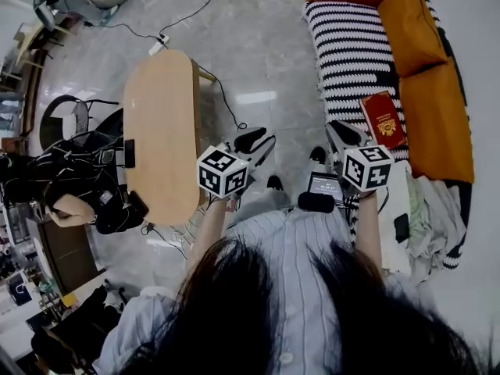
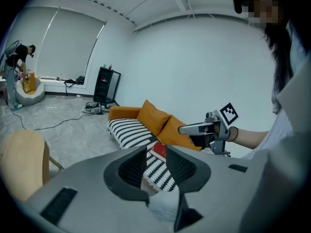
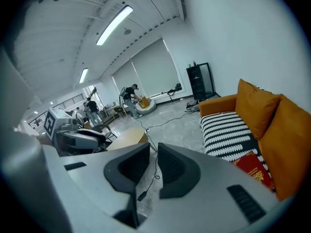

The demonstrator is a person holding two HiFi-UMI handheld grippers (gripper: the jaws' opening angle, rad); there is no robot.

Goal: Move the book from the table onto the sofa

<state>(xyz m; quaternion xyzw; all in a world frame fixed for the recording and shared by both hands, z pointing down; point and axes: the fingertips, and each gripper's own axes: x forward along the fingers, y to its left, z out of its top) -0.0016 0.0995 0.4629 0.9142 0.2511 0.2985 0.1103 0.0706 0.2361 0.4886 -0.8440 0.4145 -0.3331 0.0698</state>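
Bright, even indoor light fills all three views, and shadows are soft and faint. In the head view a pale glare patch sits on the glossy grey floor (image 1: 254, 98) at upper centre. The dark hair (image 1: 258, 311) along the bottom edge is an unfocused mass, and straight lines bow toward the frame's corners. Both gripper views are strongly fisheyed and ringed by black vignetting at the corners. In the right gripper view long ceiling strip lights (image 3: 114, 25) glow at upper left, and the windows (image 3: 155, 74) at centre are washed pale. In the left gripper view the window blind (image 2: 63, 47) at left shines evenly, while the left gripper (image 2: 156, 157), nearest the lens, looks soft and dim.
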